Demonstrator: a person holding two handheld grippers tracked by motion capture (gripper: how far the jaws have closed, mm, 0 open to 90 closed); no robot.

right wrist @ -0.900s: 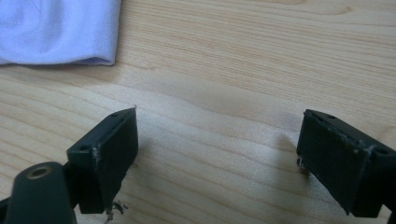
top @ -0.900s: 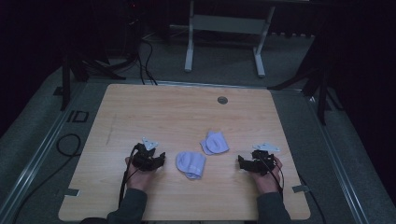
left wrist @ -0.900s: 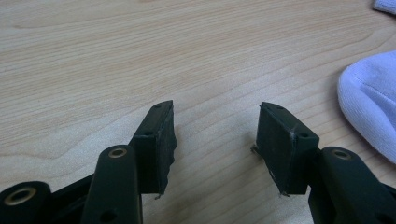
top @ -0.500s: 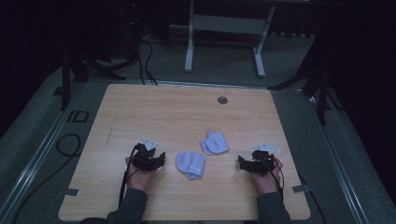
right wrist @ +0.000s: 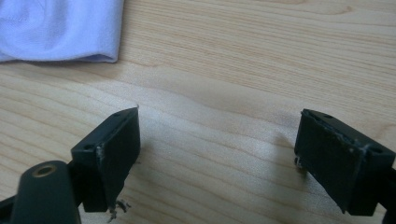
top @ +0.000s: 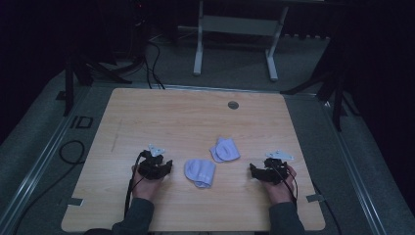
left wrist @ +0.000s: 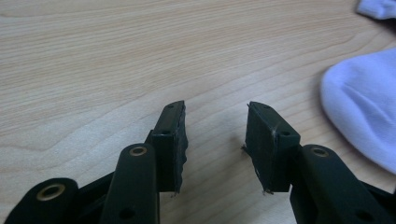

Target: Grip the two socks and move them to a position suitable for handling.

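Two pale lilac socks lie on the wooden table [top: 147, 122]. One folded sock [top: 199, 172] rests between my hands, and the other sock [top: 224, 151] lies just behind it. My left gripper [top: 166, 167] rests low on the table left of the near sock, open, with bare wood between its jaws [left wrist: 215, 140]; that sock [left wrist: 364, 102] lies to its right. My right gripper [top: 254, 170] sits to the socks' right, its jaws wide open [right wrist: 219, 154] over bare wood. A sock [right wrist: 60, 28] lies ahead of it to the left.
A round grey grommet [top: 233, 105] is set in the table near its far edge. Small tape strips [top: 313, 198] mark the front corners. White stand legs [top: 198, 49] and cables [top: 68, 152] are on the floor beyond and left of the table.
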